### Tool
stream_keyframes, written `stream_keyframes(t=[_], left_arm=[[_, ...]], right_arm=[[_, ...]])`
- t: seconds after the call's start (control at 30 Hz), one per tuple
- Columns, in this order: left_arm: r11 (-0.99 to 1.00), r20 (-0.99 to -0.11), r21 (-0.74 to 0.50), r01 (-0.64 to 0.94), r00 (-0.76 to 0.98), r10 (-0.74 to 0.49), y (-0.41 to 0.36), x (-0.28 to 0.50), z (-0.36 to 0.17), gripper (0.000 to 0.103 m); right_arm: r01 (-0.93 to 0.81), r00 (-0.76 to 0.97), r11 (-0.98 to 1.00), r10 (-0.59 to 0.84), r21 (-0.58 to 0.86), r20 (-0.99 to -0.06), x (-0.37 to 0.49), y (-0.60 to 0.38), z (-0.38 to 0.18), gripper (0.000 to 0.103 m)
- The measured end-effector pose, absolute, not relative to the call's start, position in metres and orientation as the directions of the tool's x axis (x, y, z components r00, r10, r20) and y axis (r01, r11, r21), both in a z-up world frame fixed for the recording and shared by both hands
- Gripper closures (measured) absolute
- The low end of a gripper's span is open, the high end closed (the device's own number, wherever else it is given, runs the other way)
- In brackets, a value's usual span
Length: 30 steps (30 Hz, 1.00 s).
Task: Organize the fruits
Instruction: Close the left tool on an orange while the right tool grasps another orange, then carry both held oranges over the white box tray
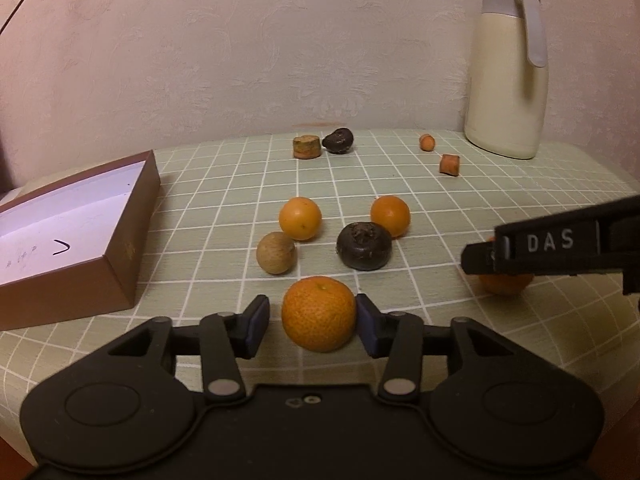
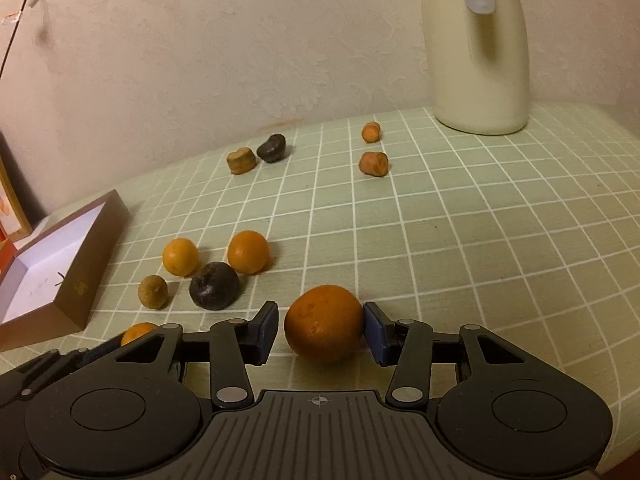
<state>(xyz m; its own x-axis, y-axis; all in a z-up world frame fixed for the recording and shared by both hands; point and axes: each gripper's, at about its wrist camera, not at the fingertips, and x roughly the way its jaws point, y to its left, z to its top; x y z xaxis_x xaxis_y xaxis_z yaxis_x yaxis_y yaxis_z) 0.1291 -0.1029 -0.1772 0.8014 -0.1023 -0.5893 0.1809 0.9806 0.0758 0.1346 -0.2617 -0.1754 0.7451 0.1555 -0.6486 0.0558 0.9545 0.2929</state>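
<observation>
Green checked tablecloth [image 1: 400, 184]: left gripper [image 1: 313, 325] loosely straddles a mandarin [image 1: 319, 313]; right gripper [image 2: 320, 330] likewise brackets another mandarin [image 2: 325, 323], box [image 1: 132, 236] at nine o'clock.

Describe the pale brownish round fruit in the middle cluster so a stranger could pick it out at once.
Start at the open brown box on the left of the checked tablecloth. Just right of it lies a cluster of round fruit; the tan fruit is the cluster's member nearest the box. It alone is dull beige: its neighbours are bright oranges and one near-black fruit.

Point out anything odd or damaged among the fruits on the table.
Two fruits look blackened and shrivelled, likely spoiled: one among the oranges, a smaller one near the wall. Nothing is spilled.
</observation>
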Motion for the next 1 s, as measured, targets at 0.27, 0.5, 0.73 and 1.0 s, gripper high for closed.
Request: stream_keyframes(t=[0.27, 0.5, 0.73, 1.0], left_arm=[[0.982, -0.59, 0.031, 0.185, 0.797, -0.131, -0.103, 0.131, -0.177, 0.075], [0.984, -0.585, 0.021, 0.176, 0.801, -0.13, -0.101, 0.129, -0.178, 0.076], [0.983, -0.586, 0.029, 0.18, 0.8, -0.129, -0.101, 0.128, -0.177, 0.076], [0.985, -0.589, -0.009, 0.173, 0.795, -0.145, -0.088, 0.123, -0.171, 0.077]], right_arm=[[0.062, 0.743, 0.952, 0.157, 0.301, -0.651, 0.133, -0.263, -0.177, 0.055], [0.053, 0.754, 0.964, 0.133, 0.26, -0.644, 0.128, -0.257, -0.178, 0.061], [0.037, 0.765, 0.969, 0.13, 0.245, -0.63, 0.122, -0.252, -0.18, 0.062], [0.011, 0.759, 0.966, 0.159, 0.257, -0.631, 0.112, -0.244, -0.176, 0.062]])
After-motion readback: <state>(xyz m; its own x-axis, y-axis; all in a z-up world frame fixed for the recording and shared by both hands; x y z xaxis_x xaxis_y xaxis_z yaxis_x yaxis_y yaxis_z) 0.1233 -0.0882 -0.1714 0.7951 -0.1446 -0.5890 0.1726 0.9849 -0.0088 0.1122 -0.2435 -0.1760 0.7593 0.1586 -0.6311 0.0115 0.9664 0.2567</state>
